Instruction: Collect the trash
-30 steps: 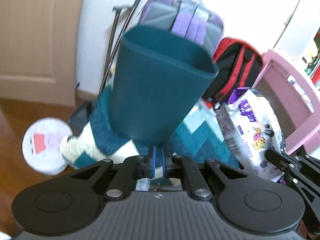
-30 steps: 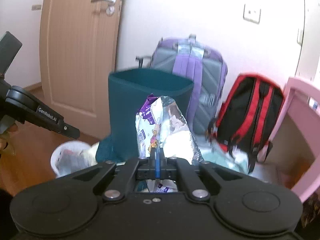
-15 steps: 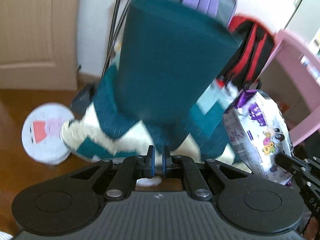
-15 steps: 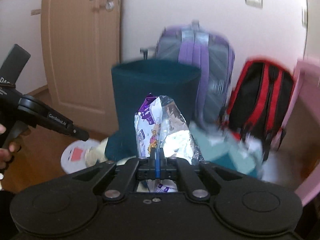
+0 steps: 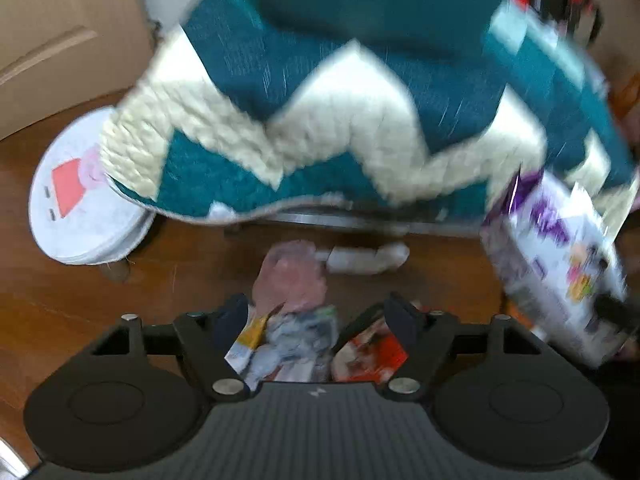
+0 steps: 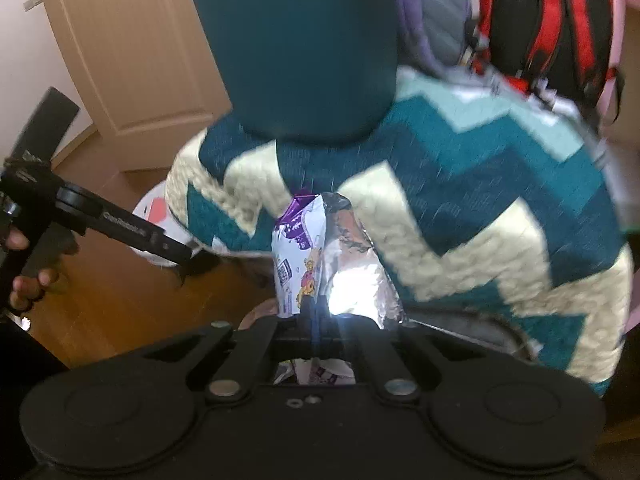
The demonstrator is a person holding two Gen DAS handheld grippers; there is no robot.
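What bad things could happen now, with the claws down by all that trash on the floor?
1. The left gripper has just been opening over a heap of wrappers. Its fingers touch none yet, so it might pinch several at once, or only the pink bag.
2. The right gripper is shut on just the bottom edge of the foil snack bag, which could slip out.
3. The picture is blurry, so a claw might bump the wooden floor.

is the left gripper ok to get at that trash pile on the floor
Probably yes: the left gripper, its jaws just opened and empty, hangs right over the crumpled wrappers on the wooden floor, with nothing between them.
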